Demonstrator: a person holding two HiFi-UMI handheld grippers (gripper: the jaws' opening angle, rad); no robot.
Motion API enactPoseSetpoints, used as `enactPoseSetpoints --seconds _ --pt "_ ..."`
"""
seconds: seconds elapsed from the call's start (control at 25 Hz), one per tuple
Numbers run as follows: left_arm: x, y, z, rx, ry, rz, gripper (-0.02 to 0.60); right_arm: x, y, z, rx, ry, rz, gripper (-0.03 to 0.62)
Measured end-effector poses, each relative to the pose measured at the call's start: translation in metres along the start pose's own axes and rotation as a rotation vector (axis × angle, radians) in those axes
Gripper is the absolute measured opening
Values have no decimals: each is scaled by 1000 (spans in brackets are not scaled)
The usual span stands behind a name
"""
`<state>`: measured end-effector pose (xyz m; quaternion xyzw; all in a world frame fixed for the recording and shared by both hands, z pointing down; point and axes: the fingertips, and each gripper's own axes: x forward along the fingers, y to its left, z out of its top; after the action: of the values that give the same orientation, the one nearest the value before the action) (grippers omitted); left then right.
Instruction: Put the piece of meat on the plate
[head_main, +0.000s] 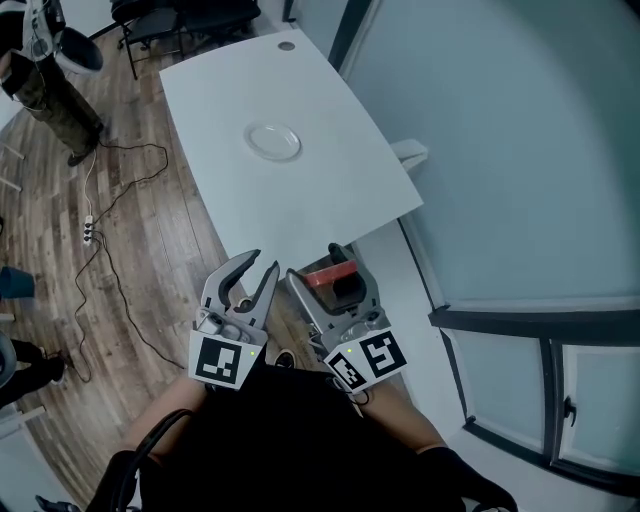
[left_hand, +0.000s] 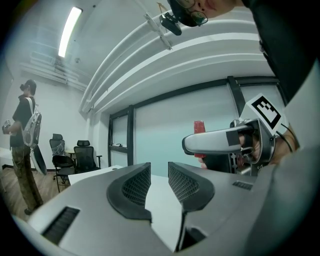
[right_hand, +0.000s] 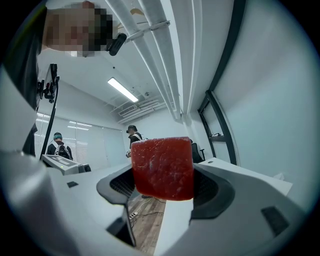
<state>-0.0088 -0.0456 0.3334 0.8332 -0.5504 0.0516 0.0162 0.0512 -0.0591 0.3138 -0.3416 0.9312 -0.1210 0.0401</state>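
One red meat block (right_hand: 162, 169) between gridded fingers (right_hand: 121, 186).

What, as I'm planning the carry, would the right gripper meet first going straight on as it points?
Likely the white table, heading roughly towards the plate. The right gripper, shut on the meat, may instead pass above it. Height is unclear.

The head view looks steeply down over the counter (head_main: 330, 190). Both gripper views sit close behind their jaws, facing across it.
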Motion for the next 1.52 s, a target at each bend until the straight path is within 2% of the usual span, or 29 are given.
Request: enactPoseSetpoints --seconds 0.44,0.8,1.04,1.52 --pt "29 60 13 14 -26 -11 110 64 -5 9 -19 -11 -11 313" --pt "41 91 20 31 -56 3 110 91 -16 14 -29 -18 -29 313" --pt "67 97 16 2 -21 61 110 104 -42 21 -20 6 15 313" --pt "116 97 14 -24 11 232 110 128 -92 24 -21 69 180 313"
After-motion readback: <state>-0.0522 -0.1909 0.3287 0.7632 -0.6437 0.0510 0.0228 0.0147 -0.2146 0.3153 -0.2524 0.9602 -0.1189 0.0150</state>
